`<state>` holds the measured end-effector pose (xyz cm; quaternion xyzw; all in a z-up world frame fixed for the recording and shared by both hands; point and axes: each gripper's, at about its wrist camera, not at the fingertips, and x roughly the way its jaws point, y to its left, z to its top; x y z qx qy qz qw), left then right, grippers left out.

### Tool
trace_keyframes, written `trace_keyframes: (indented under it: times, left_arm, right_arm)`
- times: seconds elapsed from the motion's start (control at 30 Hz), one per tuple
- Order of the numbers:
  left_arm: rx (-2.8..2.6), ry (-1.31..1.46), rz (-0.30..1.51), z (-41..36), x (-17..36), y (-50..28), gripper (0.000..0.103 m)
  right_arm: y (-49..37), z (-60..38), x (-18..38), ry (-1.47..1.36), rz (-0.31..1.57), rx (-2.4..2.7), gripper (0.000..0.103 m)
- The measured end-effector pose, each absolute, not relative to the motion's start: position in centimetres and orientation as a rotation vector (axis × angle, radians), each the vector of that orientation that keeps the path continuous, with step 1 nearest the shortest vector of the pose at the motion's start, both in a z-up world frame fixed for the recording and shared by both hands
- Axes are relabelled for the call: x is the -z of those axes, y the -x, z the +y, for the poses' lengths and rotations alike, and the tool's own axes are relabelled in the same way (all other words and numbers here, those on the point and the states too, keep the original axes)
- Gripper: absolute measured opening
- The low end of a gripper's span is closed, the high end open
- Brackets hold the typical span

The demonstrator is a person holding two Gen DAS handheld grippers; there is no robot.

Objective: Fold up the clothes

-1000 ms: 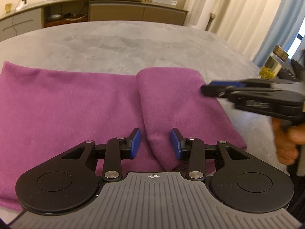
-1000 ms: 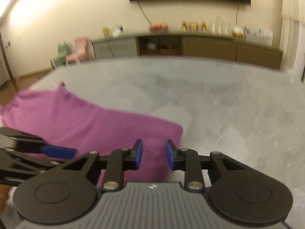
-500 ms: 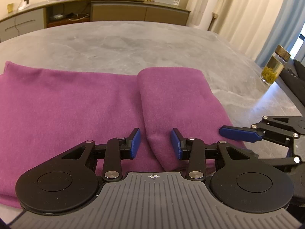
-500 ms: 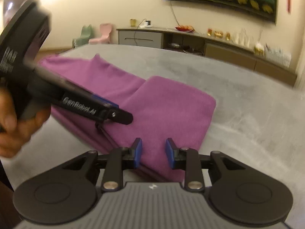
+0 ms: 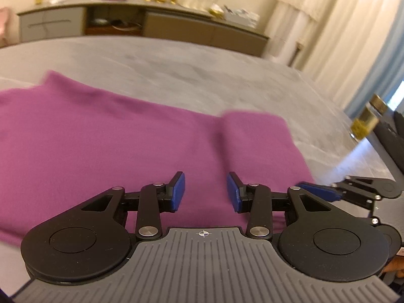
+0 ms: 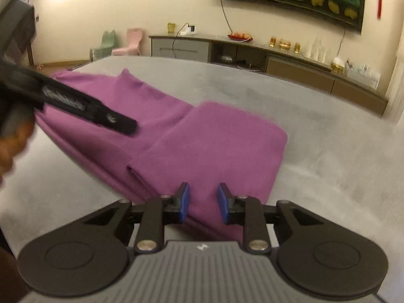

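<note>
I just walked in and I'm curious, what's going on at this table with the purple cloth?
A person is folding a purple garment on a grey table, with a handheld gripper in each hand. One end is already folded over onto the rest. The left gripper hovers over the middle of the cloth and the right gripper over the folded end's near edge. Both have their fingers apart with nothing pinched between them.

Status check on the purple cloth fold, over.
Left tongs open, empty, above cloth. Right tongs open, empty, at near edge of folded flap. Purple cloth flat on grey table, one end folded over. Nothing in the way.
</note>
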<state>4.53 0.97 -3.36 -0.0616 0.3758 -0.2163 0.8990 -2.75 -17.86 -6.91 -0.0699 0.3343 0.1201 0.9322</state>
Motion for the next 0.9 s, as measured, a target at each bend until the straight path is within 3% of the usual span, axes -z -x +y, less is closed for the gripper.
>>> trace_keyframes:
  times: [0.13, 0.4, 0.63, 0.77, 0.83, 0.9]
  left_arm:
    - [0.369, 0.148, 0.755, 5.8, 3.2, -4.4, 0.036]
    - [0.197, 0.211, 0.819, 12.8, 6.5, -5.7, 0.033]
    - [0.295, 0.121, 0.808, 8.3, 6.4, -8.1, 0.034]
    - [0.291, 0.146, 0.834, 10.6, 5.3, -7.4, 0.035]
    - [0.253, 0.181, 0.818, 13.4, 4.0, -6.5, 0.039]
    - [0.167, 0.215, 0.746, 17.6, 2.1, -4.9, 0.054]
  right_arm:
    - [4.0, -16.5, 3.8, 0.147, 0.498, -0.255, 0.025]
    - [-1.0, -14.9, 6.6, 0.222, 0.725, -0.239, 0.026]
    - [-5.5, -19.4, 6.4, 0.232, 0.718, -0.126, 0.028]
    - [-4.4, -19.1, 6.6, 0.251, 0.724, -0.144, 0.030]
    - [-4.1, -19.1, 6.0, 0.252, 0.713, -0.113, 0.030]
    - [-3.8, -18.0, 3.7, 0.250, 0.629, -0.043, 0.031]
